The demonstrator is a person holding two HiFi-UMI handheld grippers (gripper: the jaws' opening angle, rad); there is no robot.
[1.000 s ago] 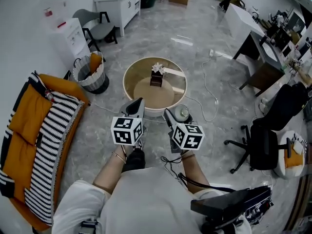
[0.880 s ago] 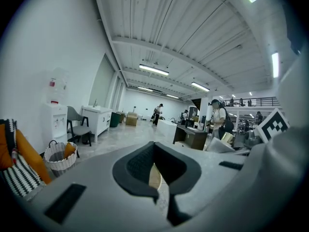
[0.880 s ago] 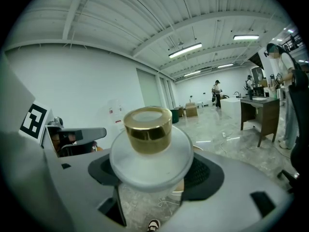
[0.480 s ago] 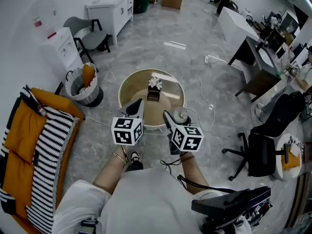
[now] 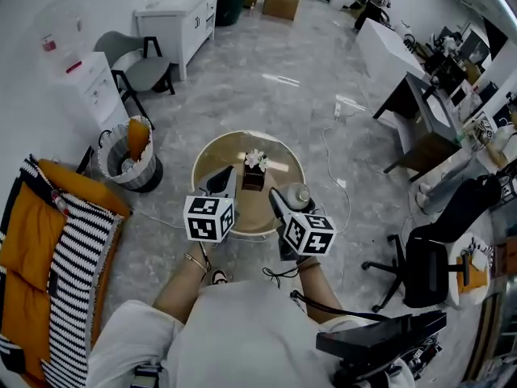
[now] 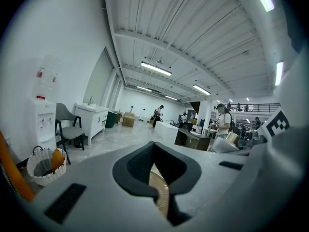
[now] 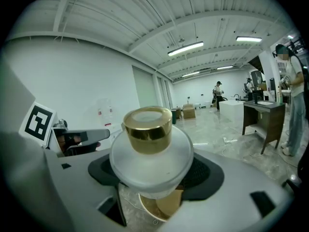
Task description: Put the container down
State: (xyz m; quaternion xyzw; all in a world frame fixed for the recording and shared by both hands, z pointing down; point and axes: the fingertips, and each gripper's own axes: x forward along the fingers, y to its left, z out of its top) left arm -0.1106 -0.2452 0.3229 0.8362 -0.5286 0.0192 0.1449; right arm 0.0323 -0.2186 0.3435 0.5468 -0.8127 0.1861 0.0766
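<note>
Head view: left claw (image 5: 221,186) & right claw (image 5: 280,203) side by side over round counter (image 5: 212,158); container (image 5: 300,193) at right claw's tip, above counter's edge. Left gripper view: claw pressed together, empty. Right gripper view: claw pinching frosted, gold-capped container.

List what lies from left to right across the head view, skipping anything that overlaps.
Striped sofa → wicker basket → left tool → right tool gripping the container → black office chair.
</note>
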